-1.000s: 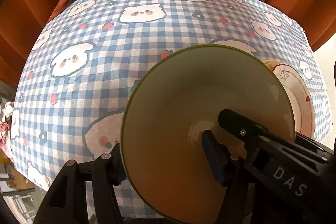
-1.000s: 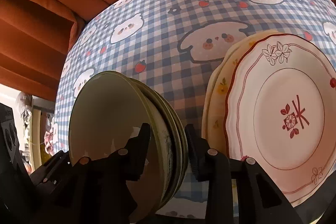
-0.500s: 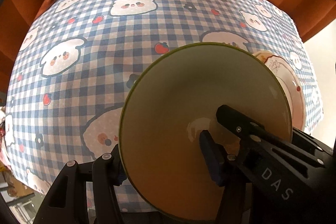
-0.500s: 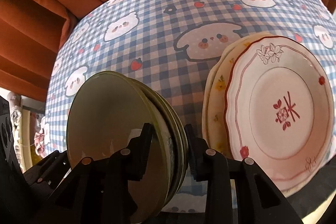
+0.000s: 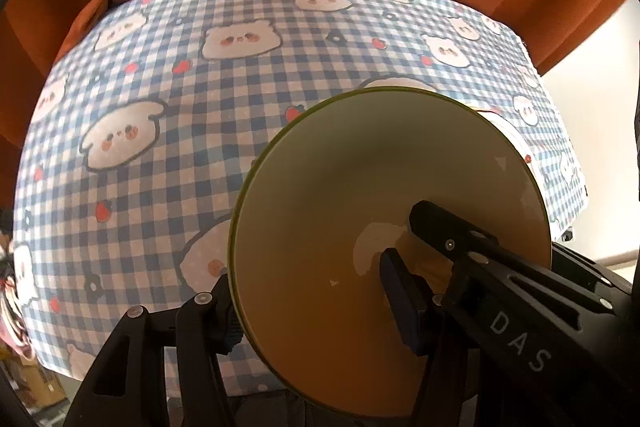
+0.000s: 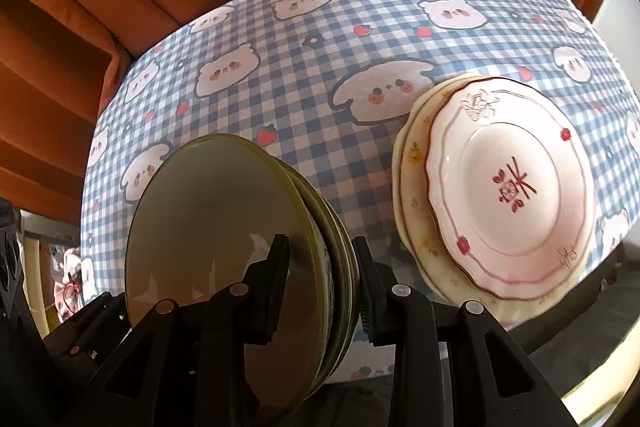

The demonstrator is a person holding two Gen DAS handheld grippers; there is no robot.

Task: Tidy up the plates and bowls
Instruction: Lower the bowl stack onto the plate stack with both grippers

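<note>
The left hand-held gripper grips the stack of green bowls, one finger outside the wall and one inside, held above the checked tabletop. The right hand-held gripper pinches the same stack's rim from the opposite side. Only the right view shows the stacked plates clearly, seemingly two, resting beside the bowls.

Plates right of bowls (stacked)
</note>
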